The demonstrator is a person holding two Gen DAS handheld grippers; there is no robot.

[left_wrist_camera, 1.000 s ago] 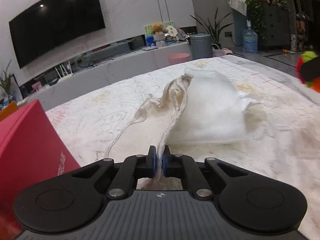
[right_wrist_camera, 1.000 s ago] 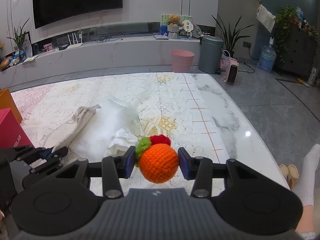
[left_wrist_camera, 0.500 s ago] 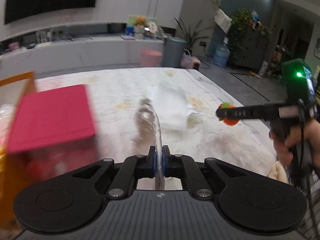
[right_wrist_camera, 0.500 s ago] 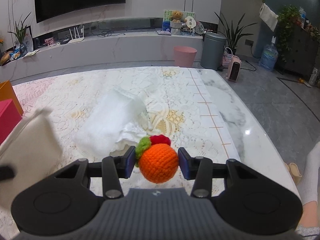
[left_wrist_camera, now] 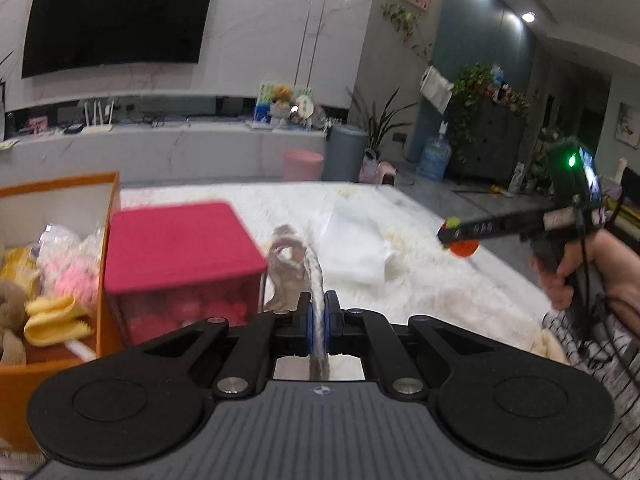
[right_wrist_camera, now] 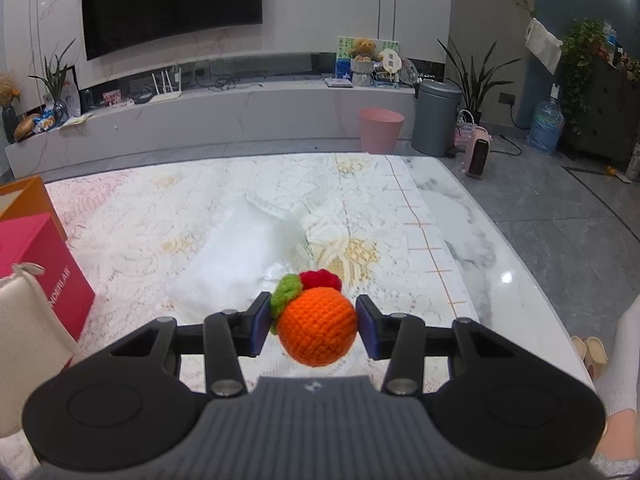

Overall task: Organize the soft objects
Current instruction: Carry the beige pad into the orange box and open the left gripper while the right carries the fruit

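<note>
My left gripper is shut on a beige cloth pouch and holds it in the air beside the red box; the pouch also shows at the left edge of the right wrist view. My right gripper is shut on an orange crocheted ball with a green and red top, held above the table; it also shows in the left wrist view. A white folded cloth lies on the lace tablecloth.
An orange box at the left holds several plush toys, pink and yellow. The red box stands next to it. The marble table edge runs along the right. A pink bin and a grey bin stand on the floor beyond.
My left gripper has lifted the beige pouch off the table and swung left, toward the red and orange boxes. The right gripper has held the orange ball almost still.
</note>
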